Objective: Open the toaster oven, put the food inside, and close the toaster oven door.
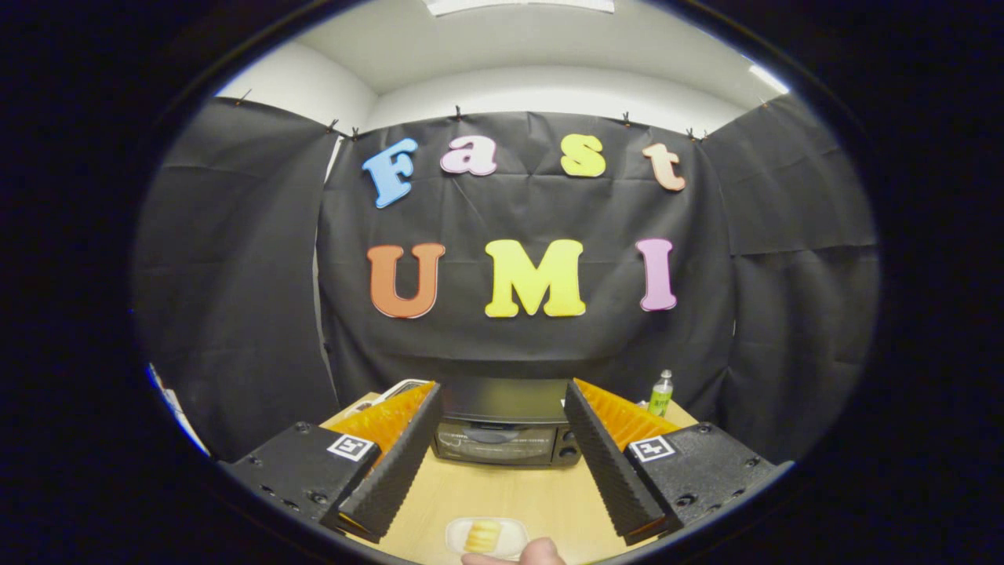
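My fingers [502,463] are spread wide apart and grasp nothing; their ridged inner faces look at each other across an open gap, and only bare desk [510,490] lies under that gap. They hang above the wooden surface, not touching it so far as I can tell. Straight ahead, beyond the tips and framed between them, stands the toaster oven [506,428], a dark box with its glass door shut and two knobs one over the other at its right side. It sits toward the far edge of the desk, close in front of the black cloth wall [518,329]. Back toward me, nearer than my fingertips and roughly midway between the two fingers, lies a small pale dish [459,537] with the food [482,536], a yellow ribbed piece, resting in it. A person's fingertip [541,552] shows just beside that dish, at its right. To the right of the oven, beyond my right finger, a small green bottle [661,394] stands upright near the far corner of the desk. Beyond my left finger something whitish peeps out at the desk's far left corner; I cannot tell what it is.
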The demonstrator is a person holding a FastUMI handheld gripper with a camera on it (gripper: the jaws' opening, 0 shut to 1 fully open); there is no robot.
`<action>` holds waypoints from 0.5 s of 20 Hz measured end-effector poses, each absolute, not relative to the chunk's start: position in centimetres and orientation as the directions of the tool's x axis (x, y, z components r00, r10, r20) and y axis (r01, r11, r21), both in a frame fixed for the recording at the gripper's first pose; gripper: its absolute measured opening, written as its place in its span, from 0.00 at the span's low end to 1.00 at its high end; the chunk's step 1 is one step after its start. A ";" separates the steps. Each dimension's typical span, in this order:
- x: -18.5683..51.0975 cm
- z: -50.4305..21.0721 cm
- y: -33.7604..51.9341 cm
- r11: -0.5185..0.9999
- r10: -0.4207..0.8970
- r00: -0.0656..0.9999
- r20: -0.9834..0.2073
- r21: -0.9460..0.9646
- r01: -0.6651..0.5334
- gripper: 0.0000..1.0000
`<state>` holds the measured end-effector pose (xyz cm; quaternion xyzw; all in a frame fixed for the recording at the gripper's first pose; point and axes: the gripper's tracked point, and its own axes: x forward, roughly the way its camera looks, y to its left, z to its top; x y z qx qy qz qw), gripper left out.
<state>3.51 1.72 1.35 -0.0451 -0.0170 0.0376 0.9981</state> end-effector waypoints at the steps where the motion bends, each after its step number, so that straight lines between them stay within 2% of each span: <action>1: 4.2 1.3 1.6 0.994 0.074 0.997 0.031 -0.087 -0.071 1.00; 5: 8.2 1.5 0.9 0.995 0.048 0.997 0.065 -0.089 -0.042 1.00; 10: 16.0 -2.9 2.4 0.996 0.066 0.998 -0.006 -0.054 -0.066 1.00</action>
